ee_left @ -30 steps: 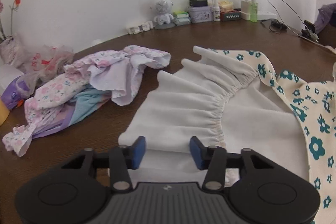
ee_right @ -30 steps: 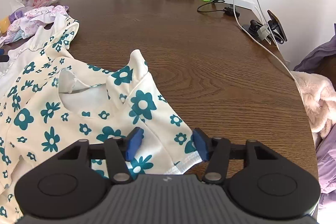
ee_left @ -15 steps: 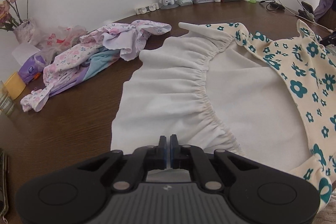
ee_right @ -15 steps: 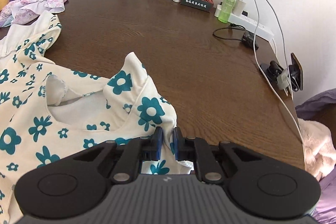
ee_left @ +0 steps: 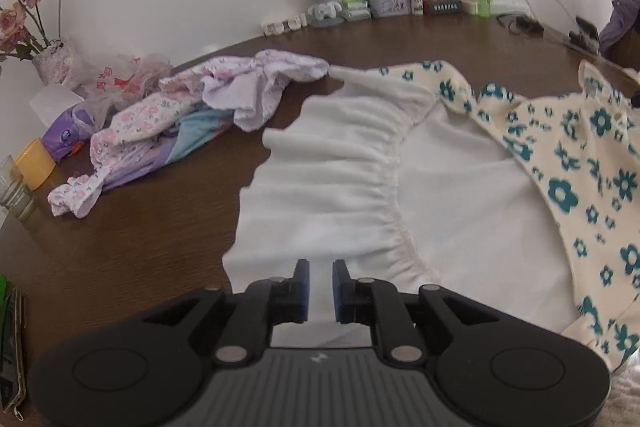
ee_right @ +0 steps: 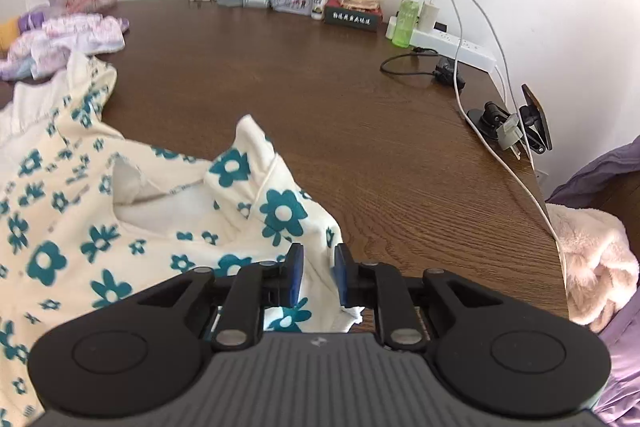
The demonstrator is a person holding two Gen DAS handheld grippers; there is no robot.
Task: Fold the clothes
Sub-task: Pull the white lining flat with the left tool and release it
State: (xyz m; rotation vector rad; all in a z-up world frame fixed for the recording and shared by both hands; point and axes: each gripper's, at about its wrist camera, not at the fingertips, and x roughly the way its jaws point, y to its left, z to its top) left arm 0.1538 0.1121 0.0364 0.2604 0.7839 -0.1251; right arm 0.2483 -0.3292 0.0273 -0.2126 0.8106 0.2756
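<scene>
left gripper (ee_left: 319, 283): its jaws are opening, a narrow gap between them, with the white hem of the dress (ee_left: 460, 211) showing in the gap at the lower middle of the left wrist view; the pads do not appear to press on it.
right gripper (ee_right: 317, 277): its jaws are opening too, parted over the floral shoulder edge at the lower middle of the right wrist view; cloth lies between them, seemingly unpinched.
dress: spread flat on the desk (ee_right: 360, 115), white lining side left, teal-flower side right.
handling: light, limp and soft, likely to sag and crease; the gathered seam (ee_left: 396, 195) looks firmer.
hold: best at hem corners and shoulder edges, both sides together.
pile of clothes (ee_left: 172, 115): upper left, well clear.
</scene>
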